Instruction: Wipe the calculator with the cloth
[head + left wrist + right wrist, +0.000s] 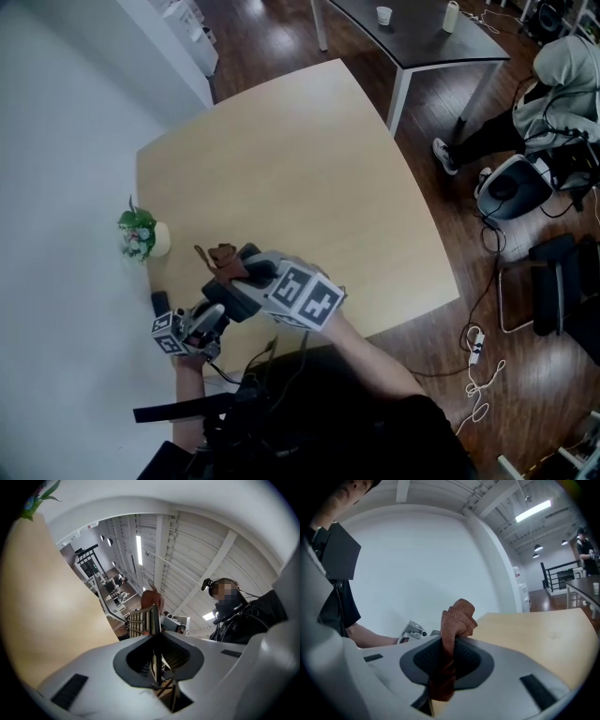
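Plant (pixel 138 232) stands on table (pixel 309 178) near cloth (pixel 222 257) and calculator (pixel 139 622).

Cloth (pixel 458 616): rust-brown fabric, coarse weave, matt.
Calculator (pixel 140 620): hard plastic, raised keys, dull.
Worktop (pixel 309 178): pale wood-look, smooth, matt.
Left tongs (pixel 154 634) & right tongs (pixel 452 641): grey plastic shells, smooth, semi-matt; pads (pixel 474 663) black, fine-ribbed.
Floor (pixel 272 37): dark wood boards, glossy.
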